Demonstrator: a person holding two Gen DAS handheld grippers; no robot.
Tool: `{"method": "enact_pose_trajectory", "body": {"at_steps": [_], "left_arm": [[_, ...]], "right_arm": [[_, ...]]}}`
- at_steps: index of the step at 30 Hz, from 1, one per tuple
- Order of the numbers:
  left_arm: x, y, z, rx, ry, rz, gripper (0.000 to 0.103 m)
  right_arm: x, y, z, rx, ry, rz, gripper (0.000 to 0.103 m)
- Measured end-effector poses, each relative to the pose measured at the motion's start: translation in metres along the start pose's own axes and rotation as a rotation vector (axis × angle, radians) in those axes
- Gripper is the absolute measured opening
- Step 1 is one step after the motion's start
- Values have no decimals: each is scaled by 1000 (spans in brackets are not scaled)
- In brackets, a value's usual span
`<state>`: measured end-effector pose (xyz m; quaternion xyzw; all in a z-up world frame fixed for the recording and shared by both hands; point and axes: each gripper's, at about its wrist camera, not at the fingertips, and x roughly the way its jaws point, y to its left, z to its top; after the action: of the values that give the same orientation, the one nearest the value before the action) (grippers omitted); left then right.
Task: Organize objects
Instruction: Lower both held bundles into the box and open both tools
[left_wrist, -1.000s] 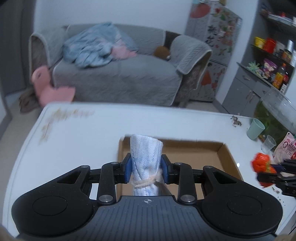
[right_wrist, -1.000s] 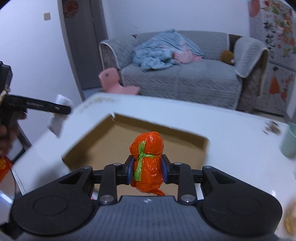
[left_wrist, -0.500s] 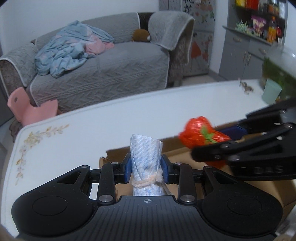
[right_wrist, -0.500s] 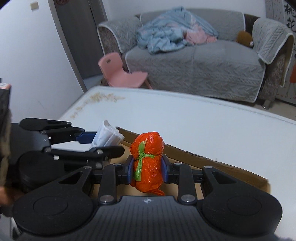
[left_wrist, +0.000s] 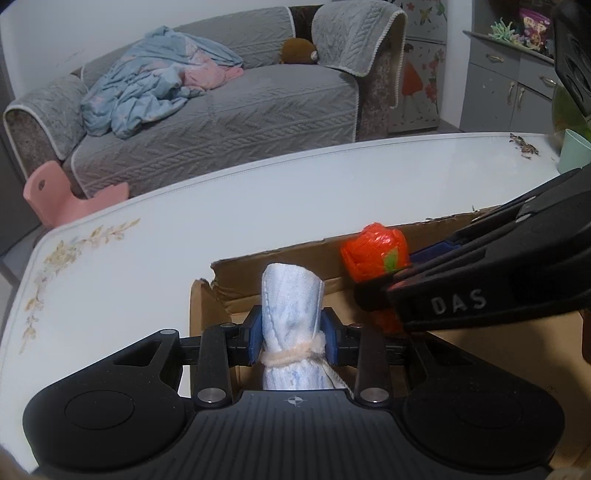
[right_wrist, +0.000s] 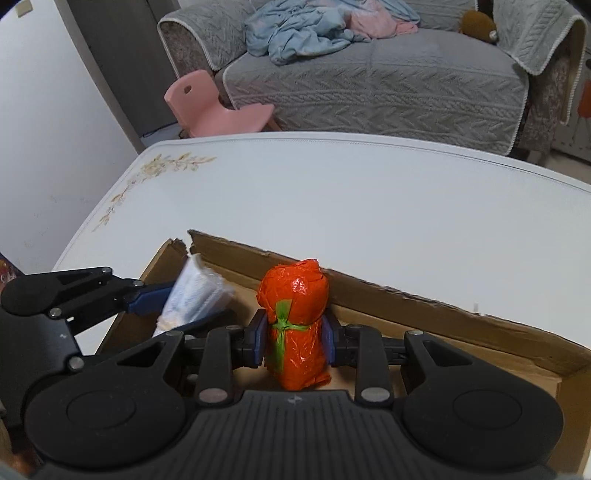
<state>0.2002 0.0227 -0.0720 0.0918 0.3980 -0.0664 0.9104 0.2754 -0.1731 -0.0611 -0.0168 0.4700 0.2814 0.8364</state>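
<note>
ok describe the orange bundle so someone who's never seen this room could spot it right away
Find the white table in front of the grey sofa and the shallow cardboard box on it. Over the box, the right gripper clamps the orange bundle in its jaws. It is shiny crinkled plastic tied with a green strip, unlike the pale blue cloth roll beside it.

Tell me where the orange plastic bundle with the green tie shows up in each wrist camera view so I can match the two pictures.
Left wrist view: the orange bundle is right of centre, over the cardboard box, held by the right gripper coming in from the right.
Right wrist view: the orange bundle is at lower centre, clamped between that gripper's blue pads.
Shared landmark: the box's torn corner.
</note>
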Motion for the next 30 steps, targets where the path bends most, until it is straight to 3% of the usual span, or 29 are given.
{"method": "enact_pose_trajectory", "body": {"at_steps": [5, 7, 9, 20, 30], "left_arm": [[6, 2, -1, -23, 16, 8, 45], [6, 0, 0, -20, 19, 14, 58], [5, -3, -1, 6, 12, 41, 60], [-7, 1, 4, -20, -8, 28, 76], [-22, 6, 4, -40, -16, 6, 80]], "right_arm": [[5, 4, 5, -3, 11, 2, 27], [7, 6, 6, -7, 18, 1, 28], [10, 5, 10, -9, 19, -7, 28], [5, 0, 14, 5, -5, -25, 37], [3, 6, 17, -5, -14, -1, 40]]}}
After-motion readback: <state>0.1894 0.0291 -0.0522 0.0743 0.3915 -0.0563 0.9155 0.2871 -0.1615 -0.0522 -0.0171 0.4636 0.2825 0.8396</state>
